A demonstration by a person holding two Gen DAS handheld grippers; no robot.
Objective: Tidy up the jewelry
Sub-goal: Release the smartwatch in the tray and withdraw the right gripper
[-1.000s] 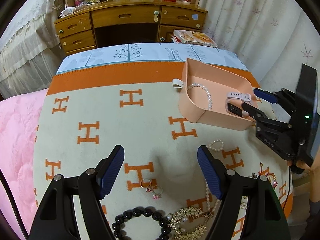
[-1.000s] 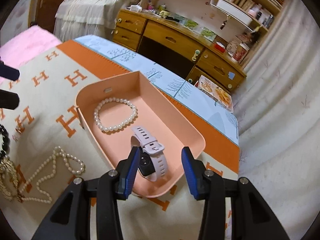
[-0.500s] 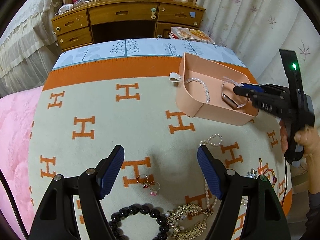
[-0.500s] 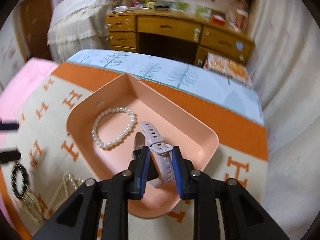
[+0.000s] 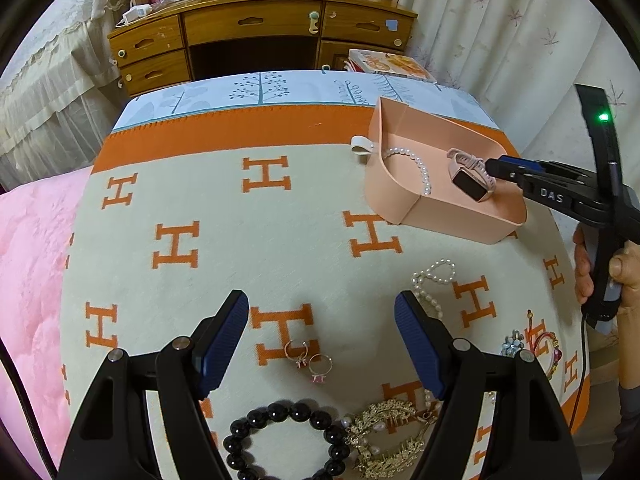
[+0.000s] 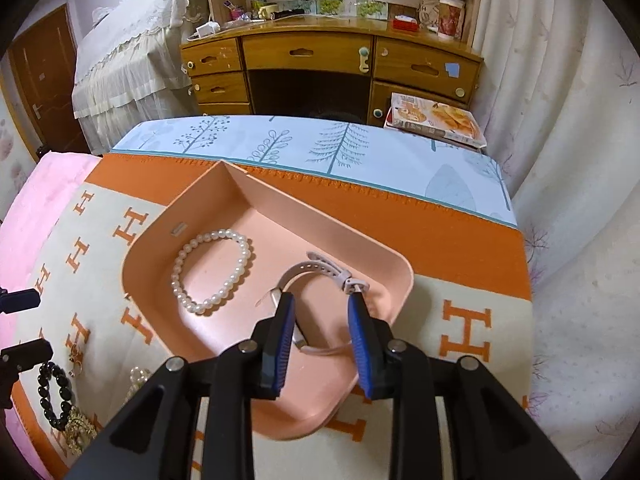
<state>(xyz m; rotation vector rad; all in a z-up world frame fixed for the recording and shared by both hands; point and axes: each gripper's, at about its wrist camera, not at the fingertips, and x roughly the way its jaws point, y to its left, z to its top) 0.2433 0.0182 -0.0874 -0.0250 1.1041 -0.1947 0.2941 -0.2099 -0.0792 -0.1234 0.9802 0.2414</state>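
Note:
A peach tray (image 6: 152, 236) (image 5: 440, 216) sits on the H-patterned blanket and holds a white pearl bracelet (image 6: 244, 252) (image 5: 424, 172) and a pale pink smartwatch (image 6: 320, 266) (image 5: 466, 180). My right gripper (image 6: 320, 300) (image 5: 496, 168) reaches into the tray. Its pads press on both sides of the watch's strap loop, and the jaws are starting to open. The watch stands tipped on its edge with its screen facing left. My left gripper (image 5: 320, 308) is open over the blanket with nothing between its fingers, just beyond two small rings (image 5: 308, 356).
Loose on the blanket near me lie a black bead bracelet (image 5: 280, 416), a gold ornament (image 5: 388, 432), a pearl necklace (image 5: 430, 280) and colourful pieces (image 5: 540, 344). A white loop (image 5: 360, 146) lies left of the tray. A wooden desk (image 5: 280, 28) stands beyond the bed.
My right gripper rolled upright and shut on the watch, which went from lying flat to standing on edge. The left gripper stayed still and open.

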